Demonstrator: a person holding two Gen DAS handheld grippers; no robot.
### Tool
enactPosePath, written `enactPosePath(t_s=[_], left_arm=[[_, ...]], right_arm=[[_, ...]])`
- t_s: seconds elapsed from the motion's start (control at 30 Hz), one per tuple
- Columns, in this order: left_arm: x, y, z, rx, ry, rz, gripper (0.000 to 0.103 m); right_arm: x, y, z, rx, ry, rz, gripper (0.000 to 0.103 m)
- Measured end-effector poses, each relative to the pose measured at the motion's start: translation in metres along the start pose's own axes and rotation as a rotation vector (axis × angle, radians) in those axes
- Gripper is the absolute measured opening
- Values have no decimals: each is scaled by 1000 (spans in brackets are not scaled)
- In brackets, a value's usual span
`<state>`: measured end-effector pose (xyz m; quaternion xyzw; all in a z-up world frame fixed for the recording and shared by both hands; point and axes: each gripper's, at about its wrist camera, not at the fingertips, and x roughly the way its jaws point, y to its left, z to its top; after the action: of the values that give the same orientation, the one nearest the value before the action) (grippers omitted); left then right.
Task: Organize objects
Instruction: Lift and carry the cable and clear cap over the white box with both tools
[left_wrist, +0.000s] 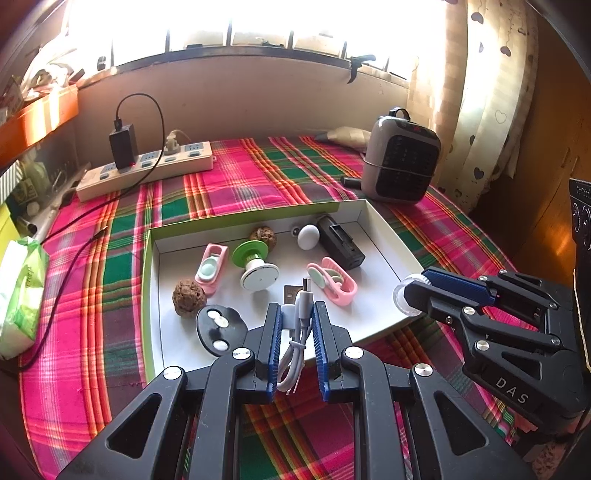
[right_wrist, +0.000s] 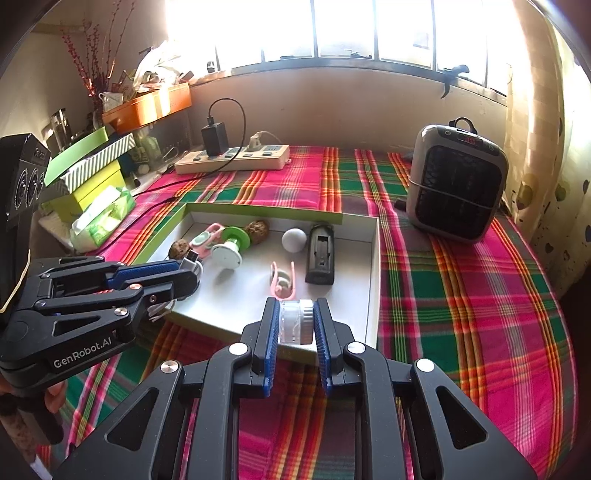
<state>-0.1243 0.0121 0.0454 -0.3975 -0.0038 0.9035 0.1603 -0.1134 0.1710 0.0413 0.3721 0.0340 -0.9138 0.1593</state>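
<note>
My left gripper (left_wrist: 295, 325) points down at a slant over the near edge of the white tray (left_wrist: 384, 221), and its blue pads are pressed on a coiled white USB cable (left_wrist: 301, 314), whose plugs stick out just beyond my fingertips. My right gripper (right_wrist: 295, 321) has the same slanted pose, to the right of the left one, and is closed on a small clear round jar (right_wrist: 295, 321) just above the tray's near rim. Ahead of both grippers, in the tray, lie two pink clips (left_wrist: 332, 282), two brown balls (left_wrist: 189, 297) and a white egg (left_wrist: 308, 236).
</note>
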Motion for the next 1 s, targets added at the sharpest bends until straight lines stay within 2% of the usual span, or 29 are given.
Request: enactPosePath(t_s=[0.8,0.87,1.0], left_arm=[[26,6,9,-20,43,-4,15],[29,6,9,-20,50,-4,11],[33,7,8,-18,59,-5,11]], right_arm=[[32,-7,13,-16,47,-19,20],[36,-8,13,-18,57,-20,20],[42,-9,11,-17,71,-23,20]])
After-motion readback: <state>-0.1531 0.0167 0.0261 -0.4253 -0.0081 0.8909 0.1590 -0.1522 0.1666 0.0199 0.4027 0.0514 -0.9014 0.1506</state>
